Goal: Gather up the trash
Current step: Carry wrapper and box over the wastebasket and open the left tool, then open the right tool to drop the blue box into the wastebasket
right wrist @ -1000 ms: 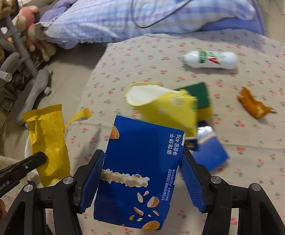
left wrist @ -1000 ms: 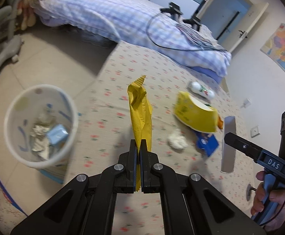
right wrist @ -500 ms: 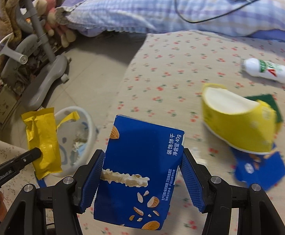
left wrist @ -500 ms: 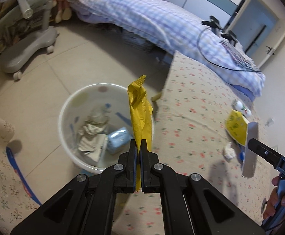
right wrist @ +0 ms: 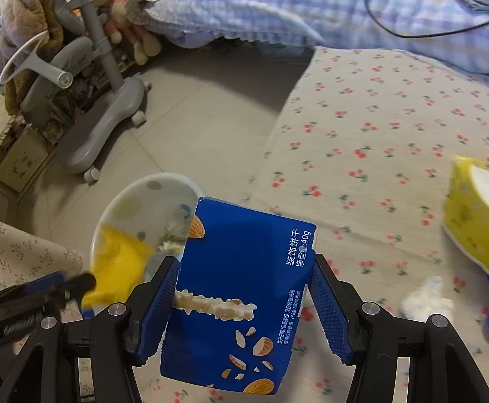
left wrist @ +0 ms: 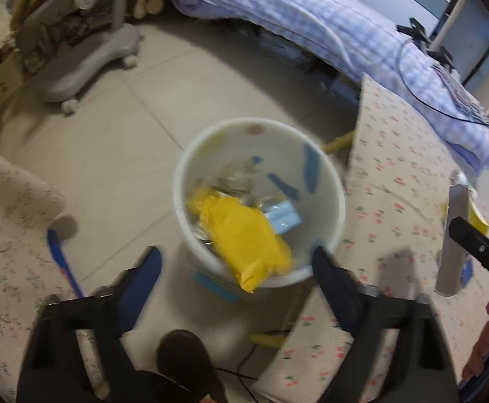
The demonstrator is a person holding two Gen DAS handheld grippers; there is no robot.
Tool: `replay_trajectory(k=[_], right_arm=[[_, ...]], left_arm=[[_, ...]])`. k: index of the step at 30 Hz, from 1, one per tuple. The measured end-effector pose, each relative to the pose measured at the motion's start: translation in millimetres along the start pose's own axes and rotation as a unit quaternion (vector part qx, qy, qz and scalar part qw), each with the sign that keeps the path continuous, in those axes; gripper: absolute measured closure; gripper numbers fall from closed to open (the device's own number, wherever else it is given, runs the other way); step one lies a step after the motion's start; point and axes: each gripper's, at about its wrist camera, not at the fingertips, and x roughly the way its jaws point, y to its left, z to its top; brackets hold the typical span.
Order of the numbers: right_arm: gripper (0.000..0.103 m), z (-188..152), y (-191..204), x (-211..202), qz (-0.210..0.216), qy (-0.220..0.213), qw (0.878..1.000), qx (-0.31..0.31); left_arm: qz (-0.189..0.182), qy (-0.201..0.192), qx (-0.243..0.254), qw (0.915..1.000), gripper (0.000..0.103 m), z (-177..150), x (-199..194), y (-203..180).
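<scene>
Right wrist view: the white bin (right wrist: 143, 215) stands on the floor off the near-left corner of the floral-cloth table (right wrist: 378, 154), down and to the left of the right gripper (right wrist: 244, 302). That gripper is clamped on the blue biscuit box (right wrist: 244, 288), both pads on its side faces, the box's long axis running upright along the fingers and tilted slightly right. The box's upper left corner overlaps the bin's rim in this view, yet the box sits mostly above the cloth, so my reading is that the coming move turns on carrying it further left, past the table edge, until it hangs over the opening.

Left wrist view: the left gripper (left wrist: 237, 268) is directly above the bin (left wrist: 325, 181), and its jaws have just been opening; they stand wide with nothing between them. The yellow wrapper (left wrist: 244, 231) lies inside the bin, long axis slanting toward the near rim, one end close to the edge. The left hand is nearer the bin; the right must follow.
</scene>
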Motion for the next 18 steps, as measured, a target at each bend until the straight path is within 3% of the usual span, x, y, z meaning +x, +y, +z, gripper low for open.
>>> replay_trajectory(k=[10, 18], right_arm=[[0.037, 9, 26, 37, 0.028, 0.004, 1.000, -0.008], [0.036, 12, 41, 64, 0.039, 0.013, 0.999, -0.016]], left_arm=[[0.049, 0.003, 0.011, 0.9987, 0.010, -5, -2, 30], [0.063, -0.001, 0.018, 0.9978, 0.010, -6, -3, 40]])
